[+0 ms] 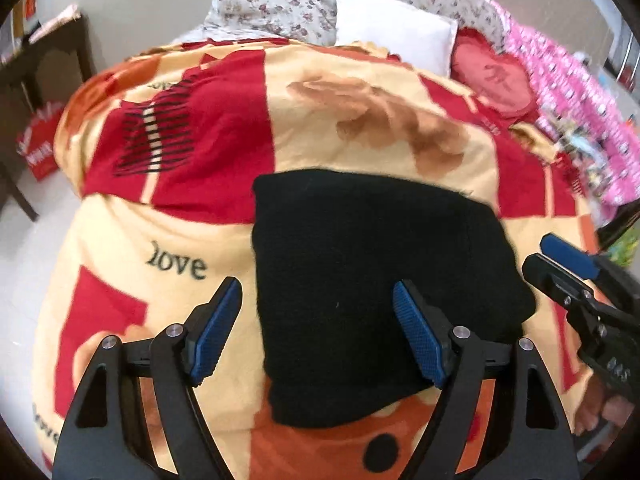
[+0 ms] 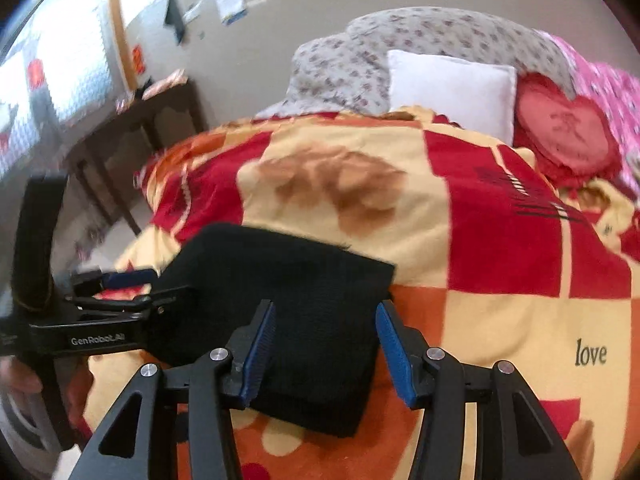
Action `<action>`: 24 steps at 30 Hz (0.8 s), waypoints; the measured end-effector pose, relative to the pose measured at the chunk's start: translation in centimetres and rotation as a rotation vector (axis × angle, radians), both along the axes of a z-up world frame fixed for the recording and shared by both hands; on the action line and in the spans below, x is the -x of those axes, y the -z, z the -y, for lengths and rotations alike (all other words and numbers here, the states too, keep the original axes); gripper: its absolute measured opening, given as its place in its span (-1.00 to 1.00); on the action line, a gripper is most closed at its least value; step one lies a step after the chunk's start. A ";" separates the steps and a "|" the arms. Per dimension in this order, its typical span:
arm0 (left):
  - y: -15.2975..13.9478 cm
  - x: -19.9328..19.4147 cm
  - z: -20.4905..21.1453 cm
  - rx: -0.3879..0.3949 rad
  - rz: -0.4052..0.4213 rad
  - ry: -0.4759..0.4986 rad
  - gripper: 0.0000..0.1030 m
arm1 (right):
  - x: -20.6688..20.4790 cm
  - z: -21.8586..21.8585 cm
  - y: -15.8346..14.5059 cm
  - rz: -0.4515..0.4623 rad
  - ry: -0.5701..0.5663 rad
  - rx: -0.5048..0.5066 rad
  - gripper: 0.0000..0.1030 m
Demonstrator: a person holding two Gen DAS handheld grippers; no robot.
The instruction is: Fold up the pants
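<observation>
The black pants (image 1: 360, 260) lie folded into a compact rectangle on a bed covered by a red, yellow and orange blanket (image 1: 160, 240). My left gripper (image 1: 318, 300) hovers over their near left edge, open, with nothing pressed between its blue pads. In the right wrist view the pants (image 2: 280, 280) sit just ahead of my right gripper (image 2: 326, 312), which is open and grips nothing. Each gripper shows in the other's view: the right gripper (image 1: 560, 266) by the pants' right edge, the left gripper (image 2: 136, 290) by their left edge.
At the head of the bed lie a white pillow (image 1: 392, 24), a red heart cushion (image 1: 496, 80), a floral quilt (image 1: 280, 0) and pink cloth (image 1: 580, 92). A dark wooden table (image 2: 152, 120) stands left of the bed, with a red bag (image 1: 40, 148) on the floor.
</observation>
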State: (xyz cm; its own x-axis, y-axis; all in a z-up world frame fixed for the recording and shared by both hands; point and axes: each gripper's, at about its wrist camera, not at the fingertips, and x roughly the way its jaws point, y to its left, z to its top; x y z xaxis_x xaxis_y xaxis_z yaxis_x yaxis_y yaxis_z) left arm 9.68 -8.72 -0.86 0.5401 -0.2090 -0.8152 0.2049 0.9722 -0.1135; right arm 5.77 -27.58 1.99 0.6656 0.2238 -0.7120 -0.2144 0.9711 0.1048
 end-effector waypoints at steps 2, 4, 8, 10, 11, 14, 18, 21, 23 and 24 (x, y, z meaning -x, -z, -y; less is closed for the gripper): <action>0.9 0.3 0.3 -0.014 0.004 -0.001 0.53 | 0.1 -1.2 1.5 -0.031 0.003 0.076 -0.04; 1.8 0.7 0.4 -0.017 0.008 -0.008 0.53 | 0.7 -1.5 3.2 -0.060 0.025 0.097 -0.04; 2.4 1.1 0.6 -0.005 0.030 -0.023 0.54 | 1.6 -0.9 4.2 -0.024 0.052 0.062 -0.03; 2.2 1.3 0.7 -0.011 0.033 -0.025 0.54 | 1.5 -0.7 4.0 -0.036 0.044 0.061 -0.03; 2.0 1.4 0.7 -0.017 0.040 -0.021 0.54 | 1.5 -0.7 3.8 -0.041 0.043 0.055 -0.03; 1.7 1.9 0.5 -0.019 0.048 -0.026 0.54 | 1.9 -0.1 3.0 -0.036 0.068 0.004 -0.04; 0.9 2.8 0.1 -0.028 0.068 -0.042 0.54 | 2.6 0.3 1.8 -0.015 0.099 -0.057 -0.03; 0.3 3.7 -0.1 -0.054 0.095 -0.054 0.54 | 3.1 0.3 1.5 -0.021 0.114 -0.069 -0.03; -0.1 4.4 -0.2 -0.061 0.110 -0.062 0.54 | 3.6 0.2 1.2 -0.016 0.112 -0.079 -0.03; -0.2 4.7 -0.3 -0.061 0.115 -0.066 0.54 | 3.7 0.2 1.0 -0.012 0.113 -0.081 -0.03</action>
